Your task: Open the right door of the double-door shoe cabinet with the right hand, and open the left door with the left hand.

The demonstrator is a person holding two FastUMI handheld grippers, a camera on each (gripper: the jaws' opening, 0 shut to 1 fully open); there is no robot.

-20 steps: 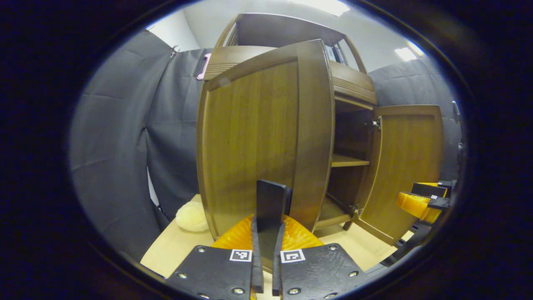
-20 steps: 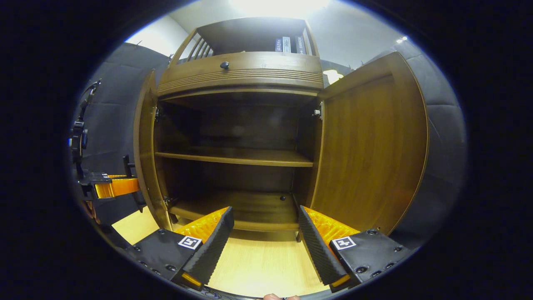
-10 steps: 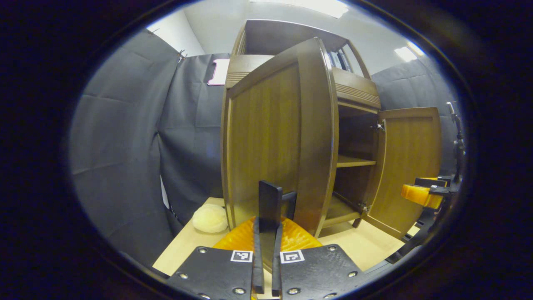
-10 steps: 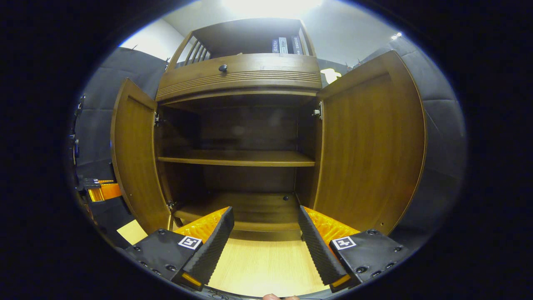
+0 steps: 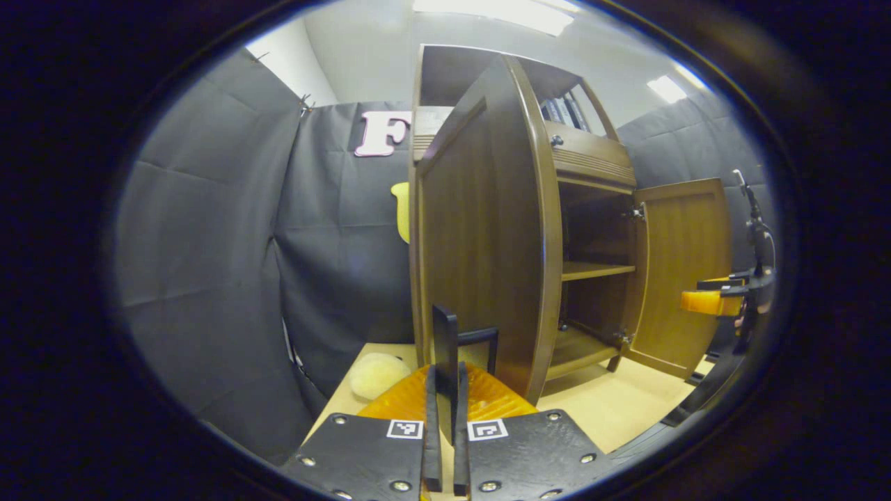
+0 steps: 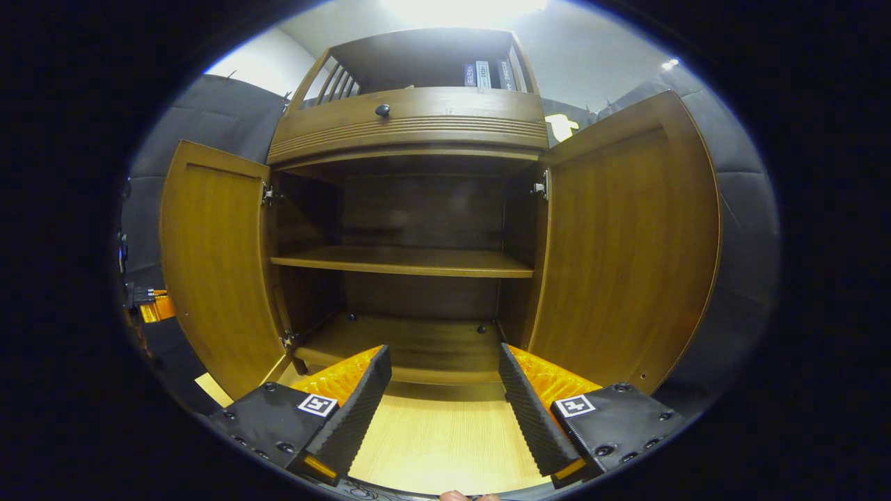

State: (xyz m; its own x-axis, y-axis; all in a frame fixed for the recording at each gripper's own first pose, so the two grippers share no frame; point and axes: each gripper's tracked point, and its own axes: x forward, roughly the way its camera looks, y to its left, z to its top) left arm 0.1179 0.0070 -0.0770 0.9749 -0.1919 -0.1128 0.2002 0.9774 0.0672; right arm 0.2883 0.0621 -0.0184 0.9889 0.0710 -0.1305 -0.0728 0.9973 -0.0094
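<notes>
Shoe cabinet (image 6: 407, 132) in dark brown wood, double-doored, stands on a pale wooden floor (image 6: 431, 445), and in the right gripper view both of its doors hang swung outward. The right door (image 6: 626, 243) is wide open with its inner panel showing, and the left door (image 6: 216, 271) stands out from its hinges as well, so the middle shelf (image 6: 404, 261) and the bottom board lie bare between them.

In the left gripper view the left gripper (image 5: 445, 341) is clenched on the slim dark handle (image 5: 480, 344) of that left door (image 5: 487, 243), its fingers pressed together around the bar. The right gripper (image 6: 442, 376) hovers in front of the cabinet with its fingers spread, gripping nothing and touching neither door.

Judging from this, both openings look essentially done. What seems left is for the left gripper to let go of the handle and draw back, perhaps after swinging the door slightly wider.
</notes>
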